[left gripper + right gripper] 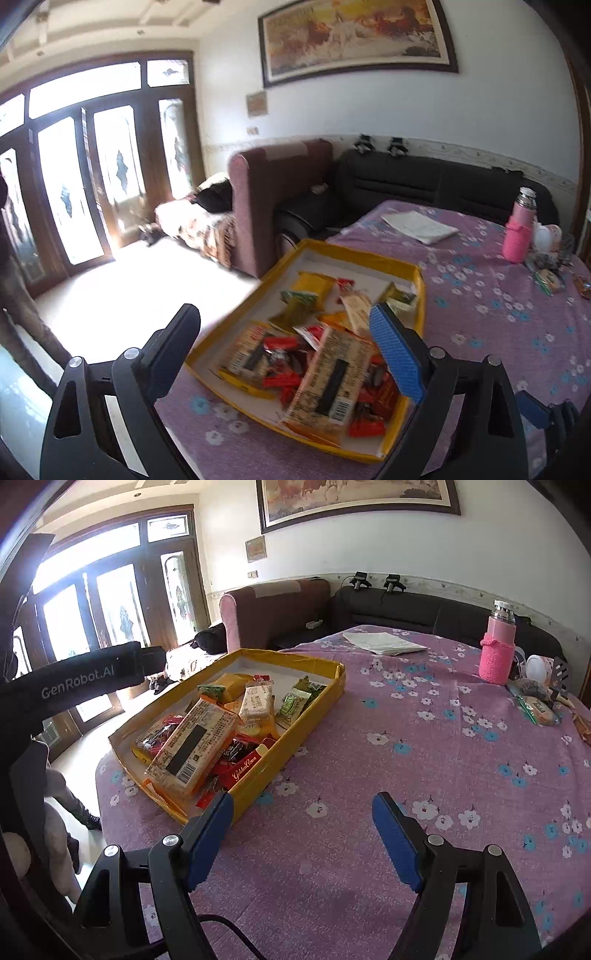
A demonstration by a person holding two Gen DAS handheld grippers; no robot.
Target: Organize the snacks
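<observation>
So the snacks are all sitting piled in the yellow tray (334,692) at the near-left part of the table (424,775), and both claws are hanging wide open with nothing in them. The left gripper (284,345) is hovering right over the pile, the right gripper (303,830) is hanging over bare tablecloth just beside the tray's near corner. Handling guess: this is all light, crinkly wrapper stuff, so it's going to be slippery and squashy rather than heavy. The big cracker pack (192,747) lying on top looks like the stiffest thing there, flat and boxy, but probably brittle inside, so I'd be pinching it across the short sides near the middle and not squeezing hard. The small red candies (282,380) underneath look fiddly, grabbing one by the twisted wrapper end seems safest. The green packs (299,701) toward the far end are thin, soft pouches, so the sealed edge is probably the best place to take hold. The tray itself looks like thin cardboard, likely sliding easily on the cloth if bumped.
</observation>
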